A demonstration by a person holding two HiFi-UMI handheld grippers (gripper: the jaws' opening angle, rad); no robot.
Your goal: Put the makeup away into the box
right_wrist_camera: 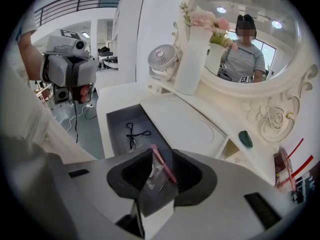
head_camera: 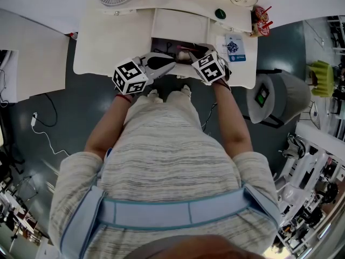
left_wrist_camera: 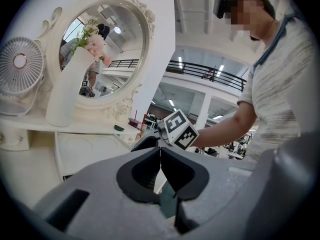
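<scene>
The pads [right_wrist_camera: 192,173] of the right gripper [right_wrist_camera: 160,155] are black; between them shows a pink stick [right_wrist_camera: 164,164]. Beyond them: a dark grey drawer [right_wrist_camera: 115,124], a black cord [right_wrist_camera: 132,133], a white table [right_wrist_camera: 185,119]. The shirt [head_camera: 172,155] is grey-striped.

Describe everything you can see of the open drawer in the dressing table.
The drawer is shallow, with white walls and a dark grey floor, pulled out level from the white dressing table. A thin black looped thing lies on its floor. Over its near end the right gripper hovers, jaws apart, with a pink stick between them; whether that rests inside is unclear.
</scene>
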